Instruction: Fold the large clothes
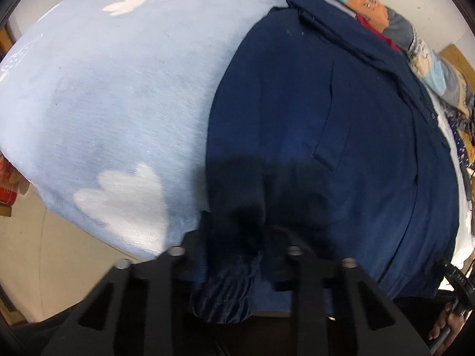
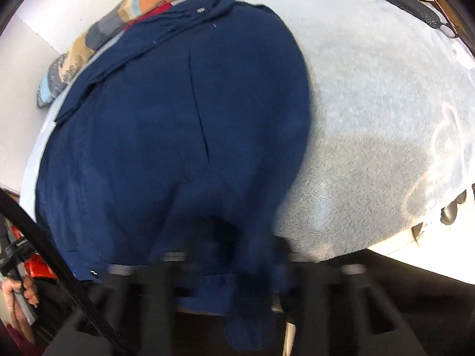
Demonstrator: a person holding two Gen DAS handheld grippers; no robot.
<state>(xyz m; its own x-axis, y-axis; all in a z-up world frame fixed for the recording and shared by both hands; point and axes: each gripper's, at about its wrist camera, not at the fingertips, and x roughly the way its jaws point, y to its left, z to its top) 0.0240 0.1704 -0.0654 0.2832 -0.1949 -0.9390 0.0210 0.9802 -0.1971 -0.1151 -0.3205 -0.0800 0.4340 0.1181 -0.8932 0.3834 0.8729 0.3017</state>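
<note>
Left wrist view: left gripper (image 1: 237, 255) pinches the navy cloth jacket's (image 1: 326, 118) near hem on the pale-blue fleece blanket (image 1: 118, 103); right gripper (image 2: 237, 261) likewise clamps it, folding barely begun.

The right gripper (image 2: 252, 270) is smeared by motion blur, so its fingertips and the navy cloth bunched between them cannot be made out sharply; the left gripper (image 1: 237, 255) has its tips sunk in dark shadow on the navy garment (image 1: 326, 124); a hand (image 2: 20, 299) at the near left is cut by the frame edge; another hand (image 1: 445, 323) at the near right is mostly cropped; the patterned bedding (image 1: 427, 65) beyond the garment is partly hidden behind it.
</note>
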